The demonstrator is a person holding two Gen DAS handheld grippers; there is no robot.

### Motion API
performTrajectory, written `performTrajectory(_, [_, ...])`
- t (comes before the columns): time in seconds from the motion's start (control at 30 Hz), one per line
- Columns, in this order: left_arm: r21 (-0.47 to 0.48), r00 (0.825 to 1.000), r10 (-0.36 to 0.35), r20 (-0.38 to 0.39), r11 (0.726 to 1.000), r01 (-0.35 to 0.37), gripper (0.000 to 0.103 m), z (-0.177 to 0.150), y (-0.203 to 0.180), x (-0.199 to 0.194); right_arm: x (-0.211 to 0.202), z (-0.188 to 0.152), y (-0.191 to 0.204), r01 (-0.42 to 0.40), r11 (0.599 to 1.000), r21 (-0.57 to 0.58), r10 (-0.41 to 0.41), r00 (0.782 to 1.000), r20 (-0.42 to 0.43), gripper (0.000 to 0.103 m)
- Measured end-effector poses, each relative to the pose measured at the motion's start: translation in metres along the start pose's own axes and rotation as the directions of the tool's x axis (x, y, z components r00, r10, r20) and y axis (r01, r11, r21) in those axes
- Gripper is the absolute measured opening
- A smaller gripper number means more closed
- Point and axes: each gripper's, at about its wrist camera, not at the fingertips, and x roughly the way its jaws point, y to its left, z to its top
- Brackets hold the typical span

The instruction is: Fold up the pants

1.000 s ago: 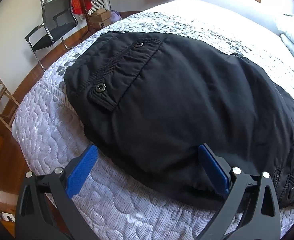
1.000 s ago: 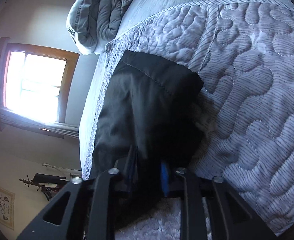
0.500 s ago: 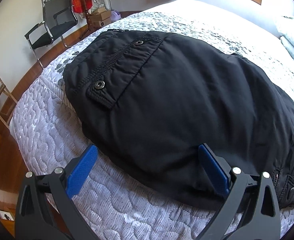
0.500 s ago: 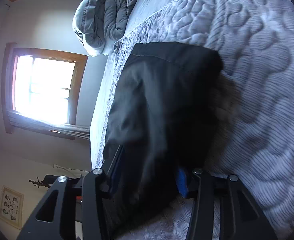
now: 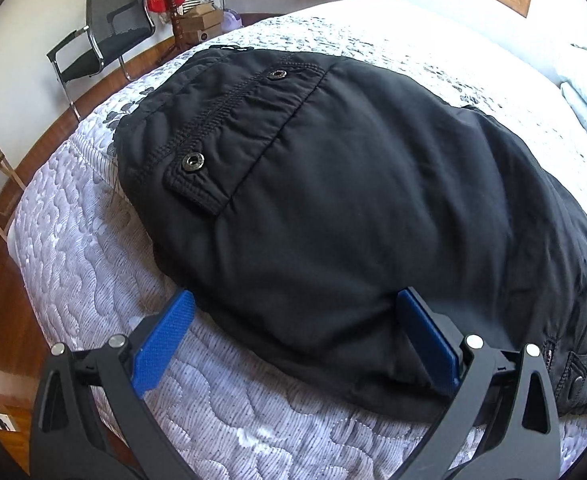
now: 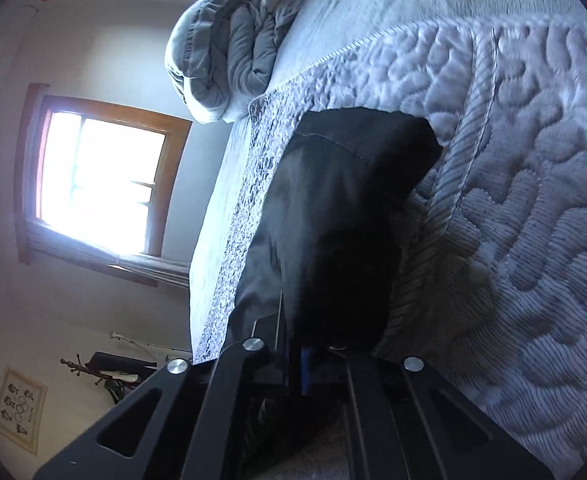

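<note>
Black pants (image 5: 353, 208) lie on the quilted bed (image 5: 77, 248), waistband with snap buttons at the upper left. My left gripper (image 5: 293, 336) is open, its blue pads astride the near edge of the pants; the right pad (image 5: 429, 340) touches the fabric. In the right wrist view the camera is rolled sideways. My right gripper (image 6: 305, 356) is shut on the black pant leg (image 6: 345, 208), whose hem end hangs out ahead over the quilt. Its pads are mostly hidden by the cloth.
A black office chair (image 5: 109, 40) and boxes stand by the far wall on the wooden floor. A grey bundled duvet (image 6: 229, 52) lies at the head of the bed. A window (image 6: 97, 184) is beyond the bed.
The right gripper closed tighter on the pant leg and shifted, with the leg hanging between the fingers. The left gripper stayed open and barely moved.
</note>
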Motion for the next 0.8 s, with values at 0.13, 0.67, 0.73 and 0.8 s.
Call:
performTrajectory(0.13, [0.003,1.000,-0.001,0.015,1.000,0.001,0.101,-0.005,-0.002,0.000,-0.011,-0.004,-0.004,0.075,0.997,0.013,-0.075,0.997,0.001,0.003])
performTrajectory(0.67, [0.074,1.000,-0.001,0.013,0.997,0.000,0.100,-0.006,0.010,-0.015,0.009,-0.052,0.187,0.161,0.822,-0.547,-0.153,0.986,0.062,0.003])
performTrajectory(0.73, [0.057,1.000,-0.007,0.012,0.998,0.006,0.100,-0.006,0.015,-0.017,0.024,-0.076,0.218,0.112,0.769,-0.630,-0.134,0.991,0.013,0.003])
performTrajectory(0.8, [0.043,1.000,-0.011,0.011,0.999,0.010,0.100,-0.005,0.023,-0.017,0.041,-0.098,0.239,0.071,0.721,-0.689,-0.132,0.991,-0.036,0.003])
